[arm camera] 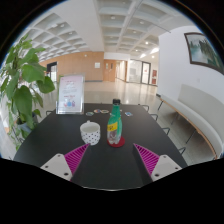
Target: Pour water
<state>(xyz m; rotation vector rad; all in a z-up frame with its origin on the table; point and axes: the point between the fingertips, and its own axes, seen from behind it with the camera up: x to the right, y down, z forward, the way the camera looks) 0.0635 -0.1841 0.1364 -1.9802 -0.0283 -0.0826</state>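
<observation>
A colourful bottle with a green body, red base and dark cap stands upright on the dark table, just ahead of my fingers. A white cup with dark dots stands next to it on its left. My gripper is open and empty, with both pink-padded fingers spread wide above the near part of the table, short of the bottle and the cup.
A leafy green plant stands at the table's left. A white sign board stands beyond the table's far left end. Dark chairs line the right side. A white wall with a screen rises on the right.
</observation>
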